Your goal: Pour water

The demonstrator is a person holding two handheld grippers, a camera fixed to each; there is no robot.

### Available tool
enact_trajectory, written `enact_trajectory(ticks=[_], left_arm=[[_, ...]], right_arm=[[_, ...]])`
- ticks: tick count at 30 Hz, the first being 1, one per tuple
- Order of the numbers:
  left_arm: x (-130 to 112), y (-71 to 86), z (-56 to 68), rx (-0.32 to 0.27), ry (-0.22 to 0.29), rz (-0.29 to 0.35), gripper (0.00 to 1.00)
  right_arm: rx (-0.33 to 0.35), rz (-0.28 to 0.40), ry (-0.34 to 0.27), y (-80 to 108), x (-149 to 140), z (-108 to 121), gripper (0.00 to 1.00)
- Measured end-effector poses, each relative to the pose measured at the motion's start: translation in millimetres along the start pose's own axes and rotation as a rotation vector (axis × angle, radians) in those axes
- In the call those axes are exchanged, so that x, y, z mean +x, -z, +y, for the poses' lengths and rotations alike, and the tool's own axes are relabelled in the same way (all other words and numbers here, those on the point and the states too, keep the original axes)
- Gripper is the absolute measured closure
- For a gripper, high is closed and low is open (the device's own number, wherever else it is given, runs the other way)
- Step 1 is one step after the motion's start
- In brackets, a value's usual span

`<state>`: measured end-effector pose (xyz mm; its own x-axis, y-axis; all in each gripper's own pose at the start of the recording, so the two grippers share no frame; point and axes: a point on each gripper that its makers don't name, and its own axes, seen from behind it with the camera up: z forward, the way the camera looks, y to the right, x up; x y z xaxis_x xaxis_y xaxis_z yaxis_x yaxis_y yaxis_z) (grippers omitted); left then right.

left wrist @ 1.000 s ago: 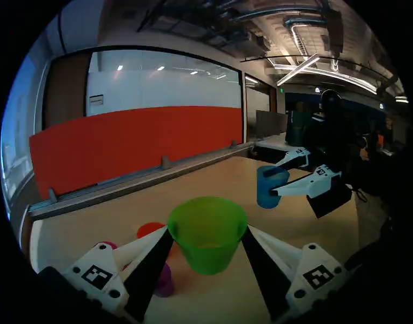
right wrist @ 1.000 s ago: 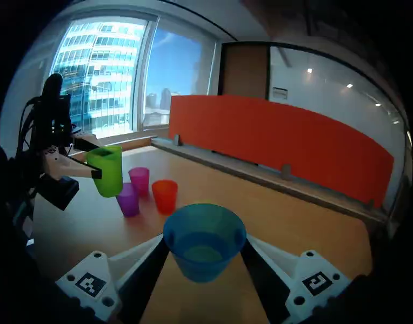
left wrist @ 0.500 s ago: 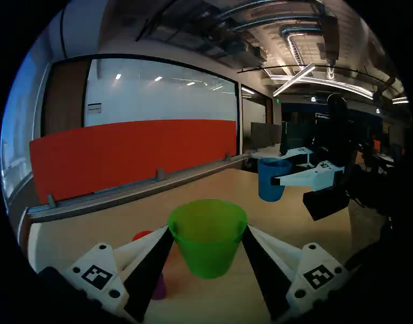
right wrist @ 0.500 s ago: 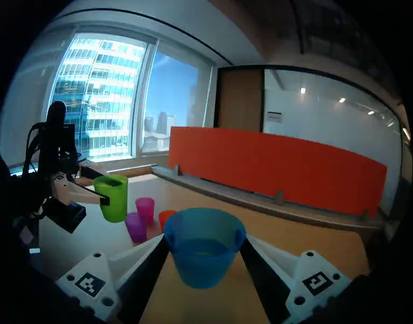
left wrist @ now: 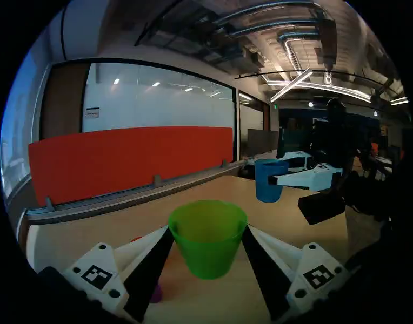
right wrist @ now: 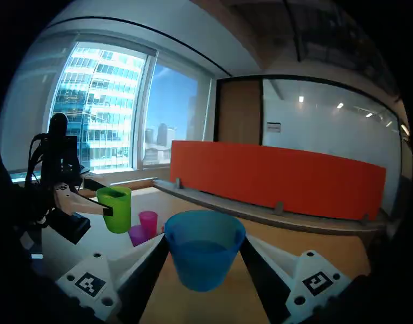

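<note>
- Green cup (left wrist: pixel 207 237) and blue cup (right wrist: pixel 205 248) ride higher than a second ago, above the bench (left wrist: pixel 285 213).
- My left jaws clamp green cup; right jaws clamp blue cup.

cups: four clear, one of each colour - one green cup (left wrist: pixel 208 237) at 6 o'clock in the left gripper view, one blue cup (right wrist: pixel 204 249) at 6 o'clock in the right gripper view, one pink cup (right wrist: pixel 148 220) and one purple cup (right wrist: pixel 136 235) at 9 o'clock of the blue. one reddish sliver (left wrist: pixel 135 238) at 8 o'clock of the green, maybe a fifth cup, cannot tell. grippers: two, left gripper (left wrist: pixel 206 231) and right gripper (right wrist: pixel 205 237), two fingers each, one cup pinched in each. square markers (left wrist: pixel 96 276): two per gripper. one table (left wrist: pixel 98 237). one orange partition (left wrist: pixel 125 156), three brackets (left wrist: pixel 157 179) along its foot.
</note>
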<state>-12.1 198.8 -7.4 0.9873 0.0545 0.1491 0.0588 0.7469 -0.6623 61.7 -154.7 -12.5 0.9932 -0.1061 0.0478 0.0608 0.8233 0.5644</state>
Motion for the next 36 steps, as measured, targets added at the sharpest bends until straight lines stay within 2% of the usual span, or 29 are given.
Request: enact_trajectory(ticks=[6,17,27,36], left_arm=[[7,3.1,2.3,-0.01,0.018,0.024,0.14],[5,3.8,1.1,0.0,0.004,0.032,0.14],[7,5.7,10.2,-0.021,-0.008,0.042,0.14],[-1,5.6,17.9,-0.037,-0.02,0.029,0.14]], right_arm=[[0.005,0.002,0.013,0.6,4,-1,0.09],[0.031,0.001,0.047,-0.9,10,-9,0.09],[0.066,0.004,0.094,-4.5,19,-19,0.09],[0.072,0.019,0.165,-9.0,31,-21,0.1]])
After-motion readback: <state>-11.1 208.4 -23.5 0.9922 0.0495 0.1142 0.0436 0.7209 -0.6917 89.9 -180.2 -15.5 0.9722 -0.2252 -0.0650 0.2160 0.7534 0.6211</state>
